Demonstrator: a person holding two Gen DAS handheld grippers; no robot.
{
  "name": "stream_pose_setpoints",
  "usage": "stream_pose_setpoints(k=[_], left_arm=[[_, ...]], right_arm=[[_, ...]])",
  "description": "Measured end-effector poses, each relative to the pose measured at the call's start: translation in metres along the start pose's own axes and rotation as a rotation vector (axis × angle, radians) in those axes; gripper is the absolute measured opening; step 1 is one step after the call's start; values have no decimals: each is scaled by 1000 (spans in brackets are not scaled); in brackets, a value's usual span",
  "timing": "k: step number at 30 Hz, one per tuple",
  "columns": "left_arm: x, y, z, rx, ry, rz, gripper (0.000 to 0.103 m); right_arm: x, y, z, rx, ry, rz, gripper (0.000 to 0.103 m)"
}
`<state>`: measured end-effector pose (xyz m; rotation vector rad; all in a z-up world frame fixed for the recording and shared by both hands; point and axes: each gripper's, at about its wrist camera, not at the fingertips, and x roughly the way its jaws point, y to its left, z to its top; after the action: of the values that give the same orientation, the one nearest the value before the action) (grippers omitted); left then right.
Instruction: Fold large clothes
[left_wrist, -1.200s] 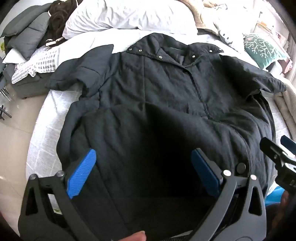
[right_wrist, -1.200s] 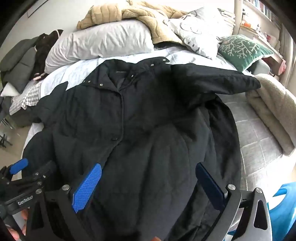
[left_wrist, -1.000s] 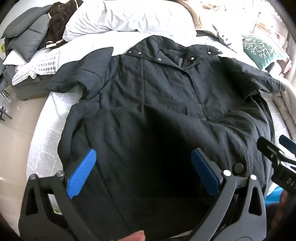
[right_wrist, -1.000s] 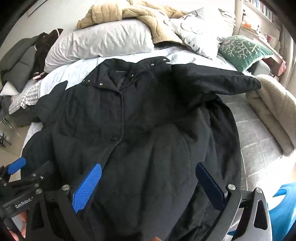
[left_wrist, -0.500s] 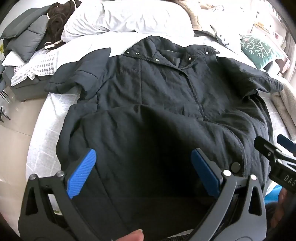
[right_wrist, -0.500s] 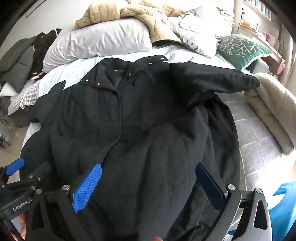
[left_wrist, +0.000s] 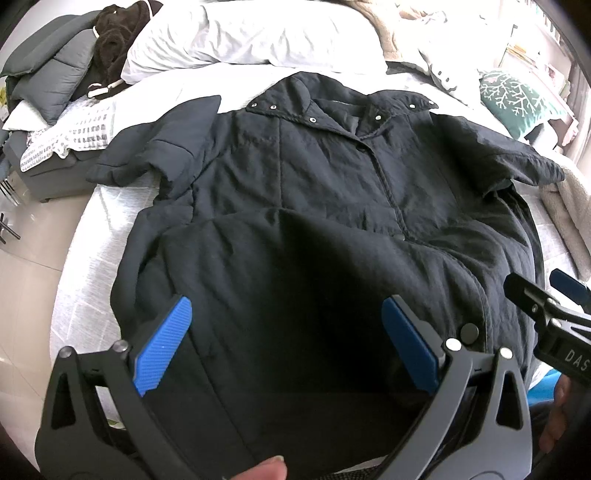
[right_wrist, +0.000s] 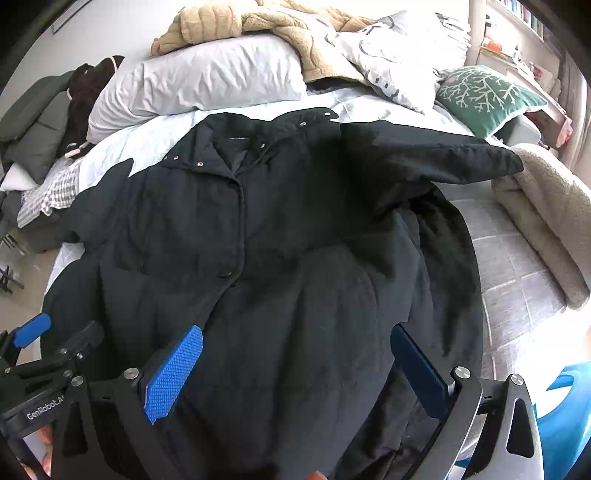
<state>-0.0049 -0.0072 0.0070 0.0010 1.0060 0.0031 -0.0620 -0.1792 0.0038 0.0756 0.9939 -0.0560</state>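
A long black quilted coat (left_wrist: 314, 206) (right_wrist: 258, 240) lies front up on the bed, collar towards the pillows and both sleeves spread out sideways. My left gripper (left_wrist: 284, 325) hovers open over the hem's left half, nothing between its blue pads. Over the hem's right half my right gripper (right_wrist: 295, 350) is open too and holds nothing. Each gripper shows at the edge of the other's view. The hem itself is hidden below the grippers.
White pillows (right_wrist: 199, 81), a tan blanket (right_wrist: 258, 22) and a green cushion (right_wrist: 484, 96) crowd the head of the bed. A beige throw (right_wrist: 546, 221) lies along the right edge. Grey bedding and dark clothes (left_wrist: 55, 74) pile up at the left. Floor (left_wrist: 26, 258) lies left.
Both grippers stay open over the hem with only slight drift. The coat's lower part has bunched a little towards the collar.
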Motion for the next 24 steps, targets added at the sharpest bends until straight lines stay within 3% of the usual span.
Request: stream_pose_setpoints(k=[24], left_arm=[[1,-1,0,1,3,-3,102]], right_arm=[[1,1,-2,-1,5,5,103]])
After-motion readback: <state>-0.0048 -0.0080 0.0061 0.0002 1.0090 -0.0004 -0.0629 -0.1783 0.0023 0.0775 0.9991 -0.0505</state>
